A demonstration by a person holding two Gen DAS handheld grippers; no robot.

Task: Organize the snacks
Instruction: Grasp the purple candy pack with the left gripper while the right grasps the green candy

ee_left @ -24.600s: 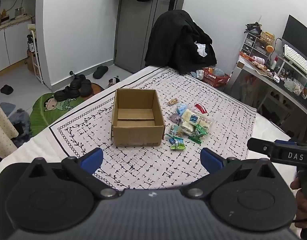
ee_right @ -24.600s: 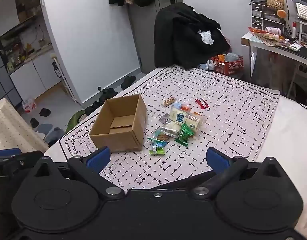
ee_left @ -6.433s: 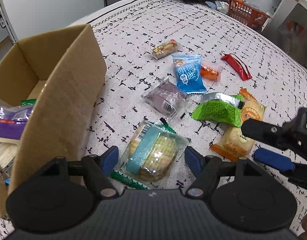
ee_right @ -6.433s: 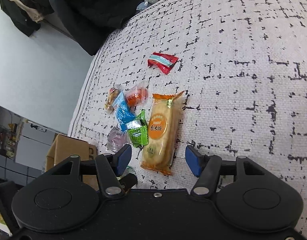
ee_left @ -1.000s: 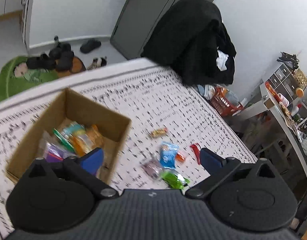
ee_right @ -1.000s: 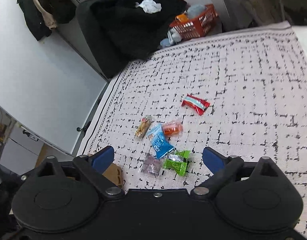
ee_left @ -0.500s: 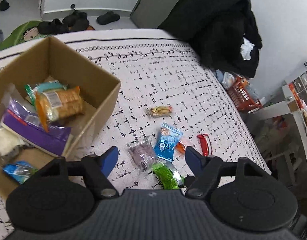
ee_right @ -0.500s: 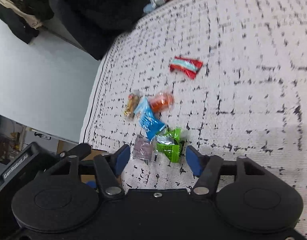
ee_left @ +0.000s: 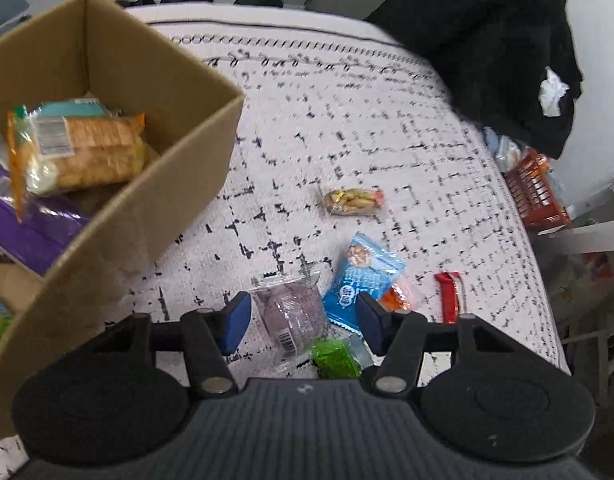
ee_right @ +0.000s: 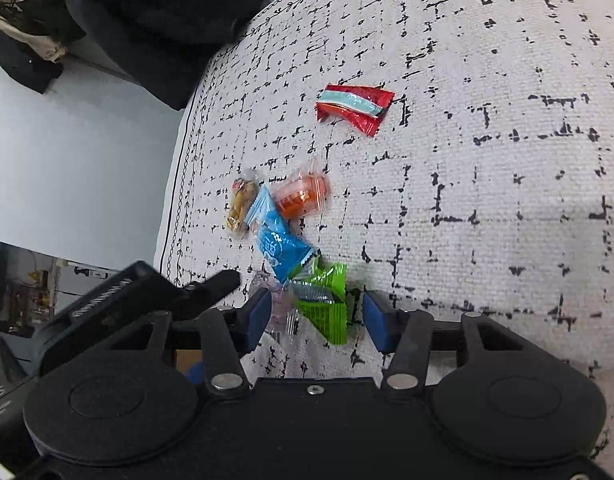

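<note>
Left wrist: left gripper (ee_left: 303, 318) hanging spread apart over purple packet (ee_left: 293, 314); blue packet (ee_left: 363, 280), orange packet (ee_left: 397, 300), green packet (ee_left: 335, 358), red packet (ee_left: 449, 294) and nut bar (ee_left: 353, 201) lying on cloth (ee_left: 347, 140). Box (ee_left: 147, 184) standing left (already holding snacks).

Right wrist: right gripper (ee_right: 317, 314) hovering with fingers wide, bracketing green packet (ee_right: 325, 300); blue packet (ee_right: 277, 246), orange packet (ee_right: 303, 196), red packet (ee_right: 353, 106) lying beyond.

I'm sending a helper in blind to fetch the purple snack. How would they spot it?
Find the open cardboard box on the patterned cloth; a cluster of packets lies beside it. The purple snack is the cluster's packet nearest the box, beside the blue packet. Only it has a clear wrapper with a round purple cake and a barcode.
</note>
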